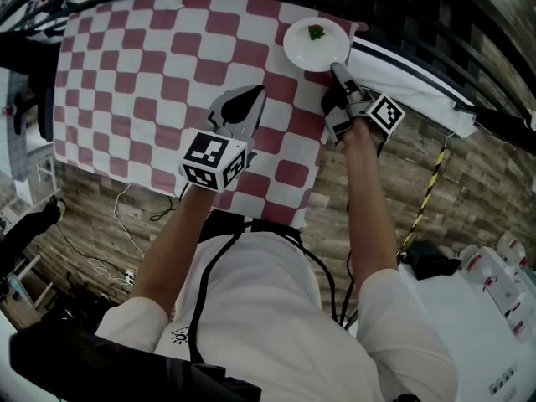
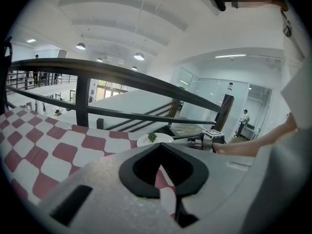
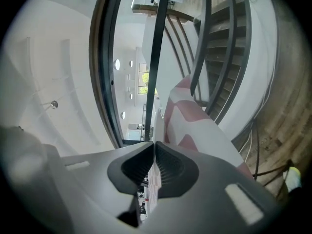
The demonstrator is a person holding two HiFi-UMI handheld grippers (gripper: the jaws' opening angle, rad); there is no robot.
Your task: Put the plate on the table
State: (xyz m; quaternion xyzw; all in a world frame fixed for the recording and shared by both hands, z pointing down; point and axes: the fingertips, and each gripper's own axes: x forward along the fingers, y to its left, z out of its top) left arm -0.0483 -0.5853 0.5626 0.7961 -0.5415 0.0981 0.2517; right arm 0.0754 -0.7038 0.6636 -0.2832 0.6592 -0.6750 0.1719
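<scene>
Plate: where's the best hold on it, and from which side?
The plate rim nearest the person, approached almost level from that side; the right gripper is shut on it there. It is flat and shallow, so only the thin edge fits between jaws, clear of the green bit at centre.

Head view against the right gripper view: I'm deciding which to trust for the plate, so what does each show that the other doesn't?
Only the head view shows the whole plate with its green garnish, over the far right corner of the checkered tablecloth, and the left gripper, shut and empty above the cloth. Only the right gripper view shows the jaws pressed together on the plate's thin rim, seen edge-on. Both show the right gripper gripping the plate, and the cloth.
</scene>
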